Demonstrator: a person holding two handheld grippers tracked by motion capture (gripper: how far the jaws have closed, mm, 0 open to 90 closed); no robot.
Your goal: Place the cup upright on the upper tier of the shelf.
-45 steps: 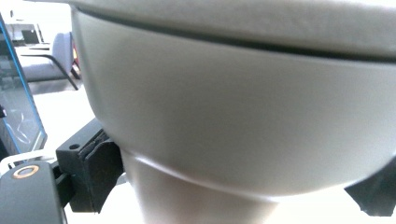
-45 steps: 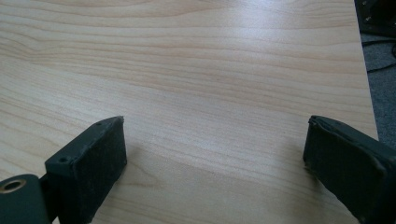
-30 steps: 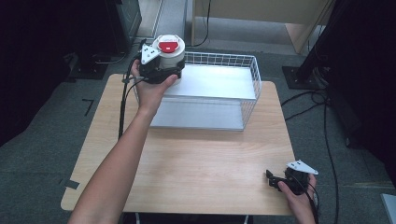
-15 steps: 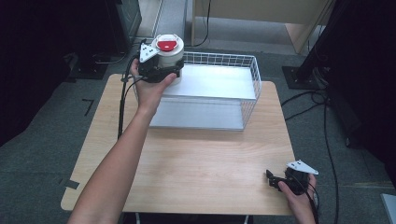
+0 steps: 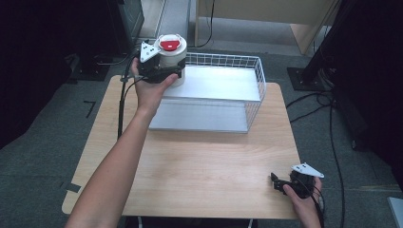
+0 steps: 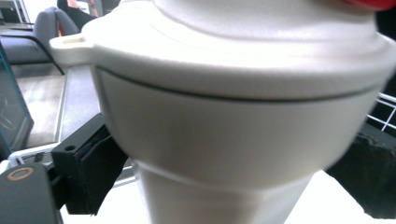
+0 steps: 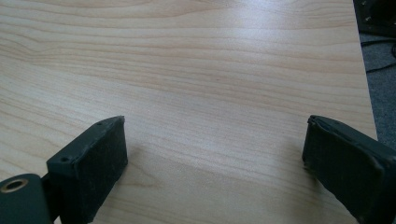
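At the upper left of the high view, the left tool [image 5: 164,71] is clamped on a white container [image 5: 172,59] with a red-topped lid, held over the left end of the wire basket [image 5: 259,90]. At lower right, the right tool [image 5: 278,183] rests on the wooden counter [image 5: 209,161], jaws apart.

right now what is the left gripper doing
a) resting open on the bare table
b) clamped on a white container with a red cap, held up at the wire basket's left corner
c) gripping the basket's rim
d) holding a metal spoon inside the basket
b: the left gripper has its jaws closed on the sides of the white container, which is held up at the wire basket's left corner.
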